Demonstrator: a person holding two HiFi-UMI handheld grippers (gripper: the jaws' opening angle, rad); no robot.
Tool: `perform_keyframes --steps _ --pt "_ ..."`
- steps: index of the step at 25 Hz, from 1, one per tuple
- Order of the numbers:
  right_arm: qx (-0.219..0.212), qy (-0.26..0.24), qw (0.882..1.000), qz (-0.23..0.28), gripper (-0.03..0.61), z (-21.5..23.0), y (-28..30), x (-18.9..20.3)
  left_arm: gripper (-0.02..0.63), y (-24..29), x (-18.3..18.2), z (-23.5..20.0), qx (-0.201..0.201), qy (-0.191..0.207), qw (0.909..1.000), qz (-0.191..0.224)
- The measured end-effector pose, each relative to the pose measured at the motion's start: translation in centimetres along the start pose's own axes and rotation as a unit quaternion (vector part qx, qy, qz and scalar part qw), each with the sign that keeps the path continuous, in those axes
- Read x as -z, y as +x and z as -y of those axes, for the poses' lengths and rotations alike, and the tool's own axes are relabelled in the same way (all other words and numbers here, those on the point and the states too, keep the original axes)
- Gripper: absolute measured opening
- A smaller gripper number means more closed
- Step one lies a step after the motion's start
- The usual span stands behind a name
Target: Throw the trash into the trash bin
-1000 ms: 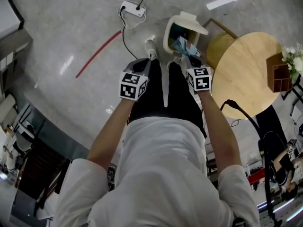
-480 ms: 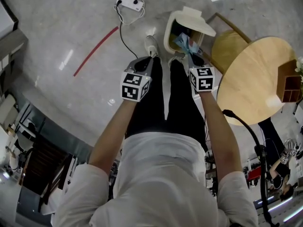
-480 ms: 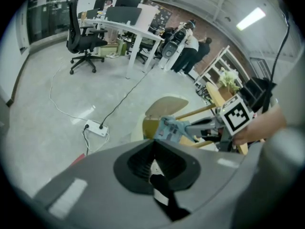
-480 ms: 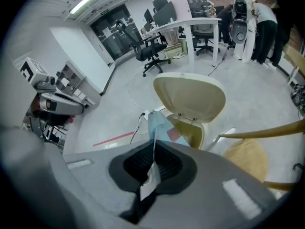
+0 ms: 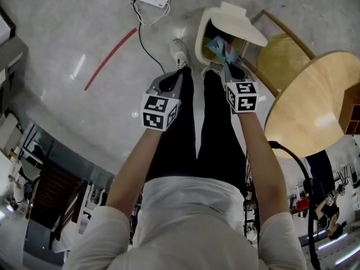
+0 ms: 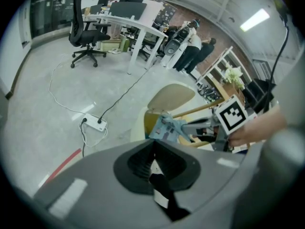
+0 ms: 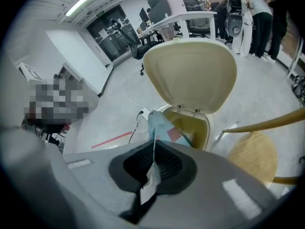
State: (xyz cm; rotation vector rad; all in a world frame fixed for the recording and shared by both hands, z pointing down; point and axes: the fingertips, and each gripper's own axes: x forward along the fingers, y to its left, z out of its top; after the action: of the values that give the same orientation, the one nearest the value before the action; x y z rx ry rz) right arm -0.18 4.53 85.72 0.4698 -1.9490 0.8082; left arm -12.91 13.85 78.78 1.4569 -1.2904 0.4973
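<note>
Head view: right gripper (image 5: 224, 62) is holding the blue trash (image 5: 217, 48) above the open trash bin (image 5: 199, 43). Left gripper (image 5: 167, 83) is hanging beside it.
Left gripper view: its jaws are sitting pressed together, nothing between.
Right gripper view: jaws are pinching the trash. The bin's lid (image 7: 190, 73) is standing raised.

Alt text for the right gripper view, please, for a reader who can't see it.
The right hand-held gripper is shut on a light-blue wrapper, held in front of the open trash bin, whose cream lid stands raised. A wooden chair sits at the right, on a grey floor.
</note>
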Motion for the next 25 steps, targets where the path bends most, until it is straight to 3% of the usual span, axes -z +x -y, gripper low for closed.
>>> perform_keyframes --steps 12,16,25 --pt "0.008 0.010 1.000 -0.003 0.004 1.1 3.5 1.7 0.005 2.5 2.1 -2.0 -0.004 -0.006 0.9999 -0.010" --pt "0.011 0.014 1.000 -0.002 0.071 1.2 3.8 1.8 0.004 2.6 2.2 -2.2 -0.003 -0.005 0.9999 -0.012" --pt "0.016 0.012 1.000 0.004 0.084 1.4 3.6 1.8 0.004 3.0 2.6 -1.9 0.000 -0.001 0.9999 -0.013"
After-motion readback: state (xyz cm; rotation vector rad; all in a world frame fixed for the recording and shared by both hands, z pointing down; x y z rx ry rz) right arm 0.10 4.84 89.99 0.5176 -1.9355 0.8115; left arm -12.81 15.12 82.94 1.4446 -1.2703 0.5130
